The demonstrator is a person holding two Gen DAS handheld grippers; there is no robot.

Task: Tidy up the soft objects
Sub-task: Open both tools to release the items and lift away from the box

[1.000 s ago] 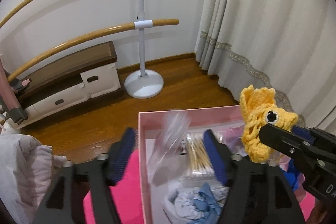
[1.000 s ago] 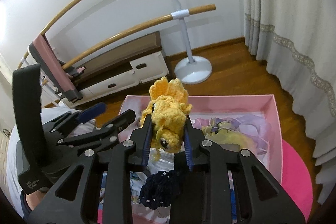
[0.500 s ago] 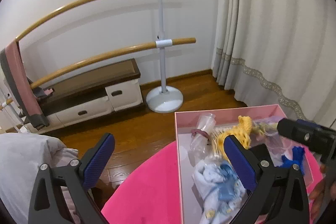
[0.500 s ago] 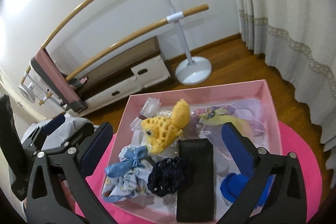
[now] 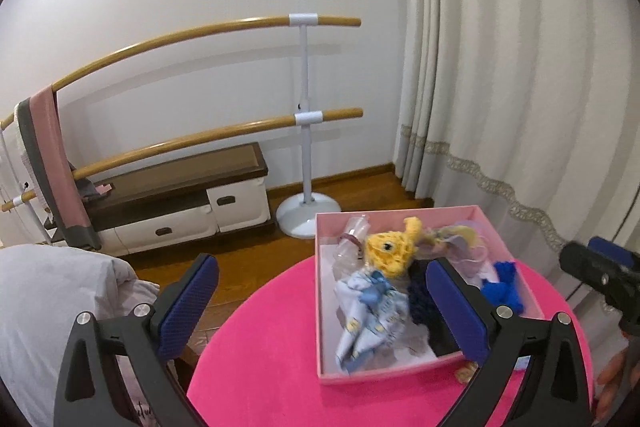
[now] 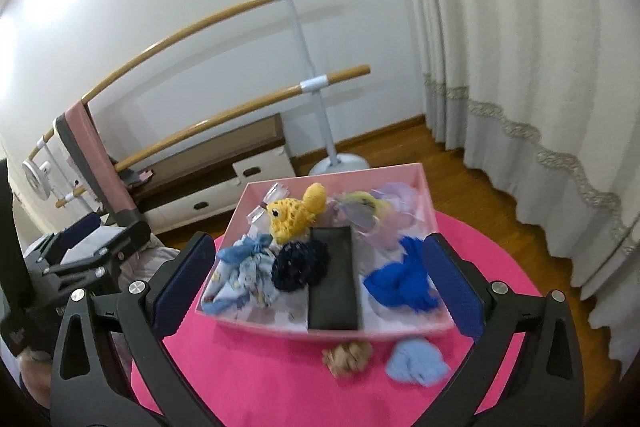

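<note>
The pink box (image 6: 427, 187) sits on the round pink counter (image 6: 256, 367). Inside the box, near its far wall, lies the yellow knitted fish (image 6: 290, 217), with a dark blue scrunchie (image 6: 301, 264) just in front of it. Outside the box, by its near wall, lie a tan scrunchie (image 6: 347, 358) and a light blue one (image 6: 416, 367) (both blurry). The left tongs (image 5: 322, 301) and right tongs (image 6: 322, 285) are spread wide, holding nothing.
</note>
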